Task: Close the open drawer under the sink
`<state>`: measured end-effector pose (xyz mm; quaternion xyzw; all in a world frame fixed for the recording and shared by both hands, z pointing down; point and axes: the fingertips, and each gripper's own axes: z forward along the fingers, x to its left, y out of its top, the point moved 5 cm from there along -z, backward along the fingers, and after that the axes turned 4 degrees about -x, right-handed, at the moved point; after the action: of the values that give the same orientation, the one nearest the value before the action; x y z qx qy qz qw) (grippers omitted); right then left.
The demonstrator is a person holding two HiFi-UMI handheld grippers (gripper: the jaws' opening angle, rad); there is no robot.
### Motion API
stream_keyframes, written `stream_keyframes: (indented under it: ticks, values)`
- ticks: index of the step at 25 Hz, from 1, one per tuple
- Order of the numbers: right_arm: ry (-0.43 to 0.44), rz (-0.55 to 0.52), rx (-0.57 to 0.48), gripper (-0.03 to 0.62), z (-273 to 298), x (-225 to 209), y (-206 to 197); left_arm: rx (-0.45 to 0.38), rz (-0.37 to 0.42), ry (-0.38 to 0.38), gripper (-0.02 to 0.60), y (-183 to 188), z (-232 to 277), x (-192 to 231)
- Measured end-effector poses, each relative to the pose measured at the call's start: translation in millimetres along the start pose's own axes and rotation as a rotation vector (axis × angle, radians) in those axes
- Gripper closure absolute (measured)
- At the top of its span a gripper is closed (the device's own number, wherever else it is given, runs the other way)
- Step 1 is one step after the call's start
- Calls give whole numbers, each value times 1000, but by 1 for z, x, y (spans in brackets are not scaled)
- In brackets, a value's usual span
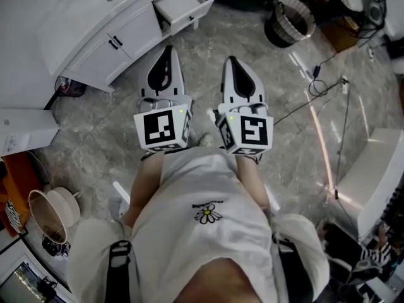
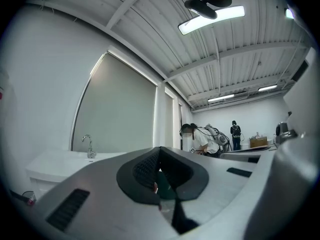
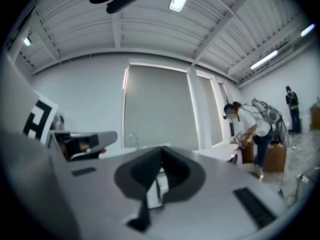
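Most of the head view is grey veined stone floor (image 1: 126, 125); it carries all items noted below.

Sink cabinet (image 1: 95, 36): white, at upper left, with two doors bearing dark handles; its tap (image 2: 89, 146) shows upright in the left gripper view.

Person (image 1: 208, 232): standing at centre bottom in a white shirt with a daisy print, facing the cabinet's right end.

Open drawer (image 1: 183, 6): white, at the right end of the cabinet, pulled out toward the open floor; it lies beyond both grippers and well apart from them, nearer the left one; neither touches it.

Left gripper (image 1: 168, 49): held level, pointing toward the drawer; its jaws are together, pad on pad, as its own view (image 2: 160, 151) confirms; its marker cube (image 1: 163, 128) sits just ahead of the person's shirt.

Right gripper (image 1: 231, 60): held level just beside the left and parallel to it; jaws likewise closed on each other (image 3: 161, 151); its marker cube (image 1: 249, 131) is level with the other.

Dark bin (image 1: 289, 21): on the floor at upper right, well apart from the drawer.

Round beige basket (image 1: 53, 213): at lower left.

Black cables (image 1: 328, 87): trailing over the floor at right.

Two other people (image 2: 200, 139) are visible far off in the left gripper view; detail too small to record.
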<state>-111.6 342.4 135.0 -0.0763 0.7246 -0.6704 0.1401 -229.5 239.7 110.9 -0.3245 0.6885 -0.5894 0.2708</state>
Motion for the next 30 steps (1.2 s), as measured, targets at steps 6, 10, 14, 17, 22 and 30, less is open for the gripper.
stream_keyframes:
  ticks: [6,10,14,17,22,30]
  values:
    - [49,-26,35,565,-3,-8,-9,0,0,15,561,-12,11,-6]
    - [35,-4,31,565,-9,-27,-10,-8,2,11,562,-14,18,-17]
    - [2,9,22,565,-11,-44,-10,-27,11,10,561,-10,25,-20]
    - [-12,19,4,565,-10,-52,-8,-48,12,11,563,-8,32,-21]
    - [0,-6,6,565,3,-59,-9,-54,-6,18,563,-16,52,-19]
    - [40,-25,34,565,23,-59,-15,-49,-18,39,563,-23,68,-14]
